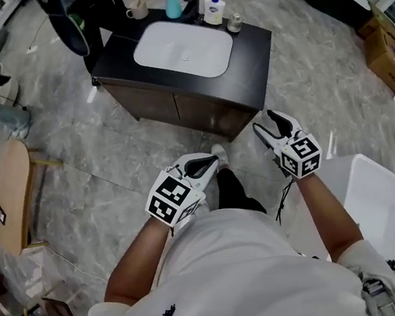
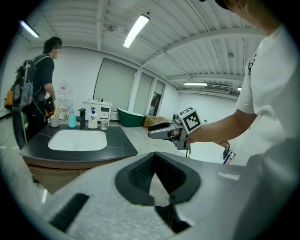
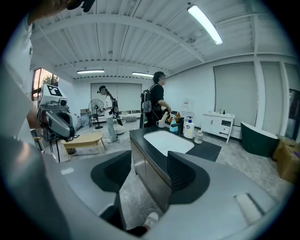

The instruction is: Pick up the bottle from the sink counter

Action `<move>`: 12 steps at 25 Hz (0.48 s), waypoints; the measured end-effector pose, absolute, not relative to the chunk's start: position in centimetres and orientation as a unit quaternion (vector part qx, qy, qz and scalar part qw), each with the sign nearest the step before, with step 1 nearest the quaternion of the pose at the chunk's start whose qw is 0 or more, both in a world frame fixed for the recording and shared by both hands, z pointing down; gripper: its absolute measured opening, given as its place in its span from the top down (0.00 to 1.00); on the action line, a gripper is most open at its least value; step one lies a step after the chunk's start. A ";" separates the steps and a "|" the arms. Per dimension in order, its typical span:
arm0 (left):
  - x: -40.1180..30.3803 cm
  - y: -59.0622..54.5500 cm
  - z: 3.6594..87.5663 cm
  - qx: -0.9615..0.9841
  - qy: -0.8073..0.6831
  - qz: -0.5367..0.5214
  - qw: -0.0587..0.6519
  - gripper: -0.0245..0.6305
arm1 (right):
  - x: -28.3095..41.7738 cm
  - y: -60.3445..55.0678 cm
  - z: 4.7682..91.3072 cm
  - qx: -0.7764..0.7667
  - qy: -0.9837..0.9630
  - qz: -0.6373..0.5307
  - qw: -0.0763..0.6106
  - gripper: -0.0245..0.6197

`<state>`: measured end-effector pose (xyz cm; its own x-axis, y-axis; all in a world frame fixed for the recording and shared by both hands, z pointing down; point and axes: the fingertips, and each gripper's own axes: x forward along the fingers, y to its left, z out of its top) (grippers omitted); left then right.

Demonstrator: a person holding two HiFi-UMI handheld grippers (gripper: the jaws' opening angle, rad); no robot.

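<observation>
Bottle: white pump bottle with blue label, upright at back edge of worktop, between black tap and small jar.
Worktop: black vanity worktop, white basin set in it, in front of the bottle.
Right tongs: jaws apart, empty, near worktop's front corner.
Left tongs: jaw tips together, empty, over grey marble floor, apart from worktop.

Left forearm and right forearm bare, stretched forward side by side; left gripper tilted slightly down, jaws together, empty; right gripper likewise tilted, jaws apart, nothing between them
</observation>
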<state>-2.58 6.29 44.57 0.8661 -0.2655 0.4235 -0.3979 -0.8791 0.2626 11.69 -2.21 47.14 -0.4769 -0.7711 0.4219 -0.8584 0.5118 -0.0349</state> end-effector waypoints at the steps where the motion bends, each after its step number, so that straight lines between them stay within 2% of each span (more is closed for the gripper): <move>1: -2.7 5.5 44.6 0.949 -0.178 0.190 0.176 0.95 | 11.8 -3.3 47.3 0.478 -0.851 0.122 0.180 0.56; 12: -1.0 -8.4 44.7 0.933 -0.234 0.195 0.190 0.95 | 16.6 -20.8 50.2 0.476 -0.851 0.125 0.182 0.53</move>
<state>-1.00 -8.35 44.73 0.8144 -0.3620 0.4536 -0.5105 -0.8186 0.2632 16.57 -20.83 50.25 -0.4812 -0.7642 0.4295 -0.8554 0.5165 -0.0393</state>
